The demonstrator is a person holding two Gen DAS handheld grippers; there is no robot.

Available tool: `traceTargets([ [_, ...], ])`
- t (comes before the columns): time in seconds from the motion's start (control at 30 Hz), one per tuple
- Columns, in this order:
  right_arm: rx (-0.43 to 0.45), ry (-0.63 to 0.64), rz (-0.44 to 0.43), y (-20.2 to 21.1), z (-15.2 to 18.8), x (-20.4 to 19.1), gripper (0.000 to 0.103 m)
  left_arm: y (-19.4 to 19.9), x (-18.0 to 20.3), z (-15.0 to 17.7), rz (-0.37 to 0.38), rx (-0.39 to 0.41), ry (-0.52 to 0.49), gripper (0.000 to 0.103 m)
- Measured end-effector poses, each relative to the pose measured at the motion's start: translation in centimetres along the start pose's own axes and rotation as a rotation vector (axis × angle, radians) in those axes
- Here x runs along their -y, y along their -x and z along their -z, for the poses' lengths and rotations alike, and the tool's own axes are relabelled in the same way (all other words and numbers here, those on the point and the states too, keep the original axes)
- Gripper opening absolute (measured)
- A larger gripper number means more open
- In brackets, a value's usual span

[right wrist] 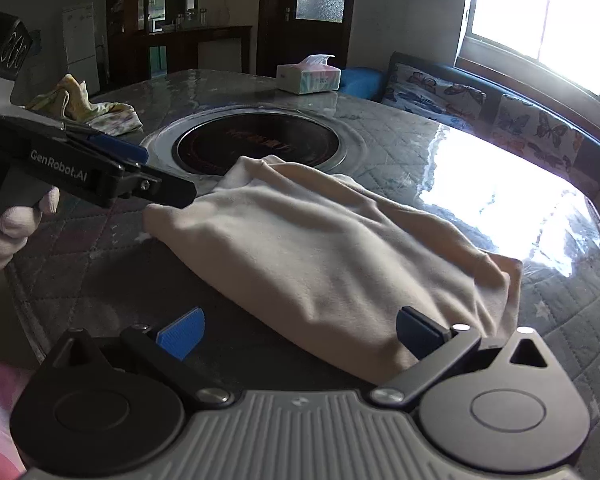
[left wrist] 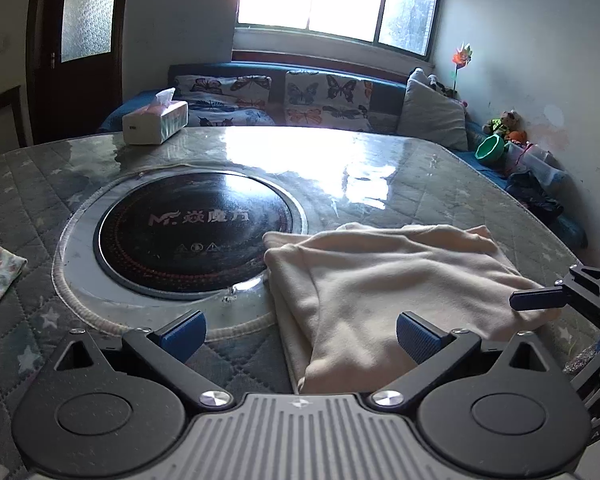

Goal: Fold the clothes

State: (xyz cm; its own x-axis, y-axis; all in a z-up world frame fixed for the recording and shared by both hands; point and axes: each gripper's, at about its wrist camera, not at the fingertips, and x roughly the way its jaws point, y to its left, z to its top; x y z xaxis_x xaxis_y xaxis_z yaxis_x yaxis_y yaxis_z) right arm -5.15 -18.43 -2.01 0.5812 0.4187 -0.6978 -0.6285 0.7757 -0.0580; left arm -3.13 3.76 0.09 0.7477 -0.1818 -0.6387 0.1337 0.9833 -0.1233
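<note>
A cream garment (left wrist: 380,280), folded into a thick rectangle, lies on the quilted table (left wrist: 28,208) just right of the round cooktop. My left gripper (left wrist: 300,336) is open at the garment's near left corner, and its right pad rests over the cloth edge. A blue-padded finger (left wrist: 536,299) of the right gripper touches the garment's right end. In the right wrist view the same garment (right wrist: 320,248) stretches away from my right gripper (right wrist: 300,332), which stands open around its near end. A gloved hand (right wrist: 16,224) holds the left gripper (right wrist: 156,176) at the far corner.
A black induction cooktop (left wrist: 192,232) sits sunk in the table's middle. A tissue box (left wrist: 156,122) stands at the far edge. A floral cloth (right wrist: 96,108) lies crumpled on the table's left side. A sofa with butterfly cushions (left wrist: 300,96) runs under the window.
</note>
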Motion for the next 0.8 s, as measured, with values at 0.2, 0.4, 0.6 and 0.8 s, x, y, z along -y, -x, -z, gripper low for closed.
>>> traceTargets([
  [0.2, -0.02, -0.001, -0.013, 0.2, 0.1, -0.3, 0.103, -0.2, -0.1, 0.2, -0.035, -0.035, 0.015, 0.103],
  [0.4, -0.012, 0.033, -0.021, 0.4, -0.2, -0.7, 0.103, 0.0, -0.2, 0.1, -0.074, -0.049, 0.023, 0.103],
  [0.6, 0.003, 0.076, -0.03, 0.4, -0.7, -1.4, 0.098, 0.3, -0.6, -0.3, -0.093, -0.054, 0.044, 0.103],
  [0.8, 0.019, 0.154, -0.033, 0.1, -1.3, -2.6, 0.091, 0.7, -1.2, -0.7, -0.09, -0.051, 0.071, 0.103],
])
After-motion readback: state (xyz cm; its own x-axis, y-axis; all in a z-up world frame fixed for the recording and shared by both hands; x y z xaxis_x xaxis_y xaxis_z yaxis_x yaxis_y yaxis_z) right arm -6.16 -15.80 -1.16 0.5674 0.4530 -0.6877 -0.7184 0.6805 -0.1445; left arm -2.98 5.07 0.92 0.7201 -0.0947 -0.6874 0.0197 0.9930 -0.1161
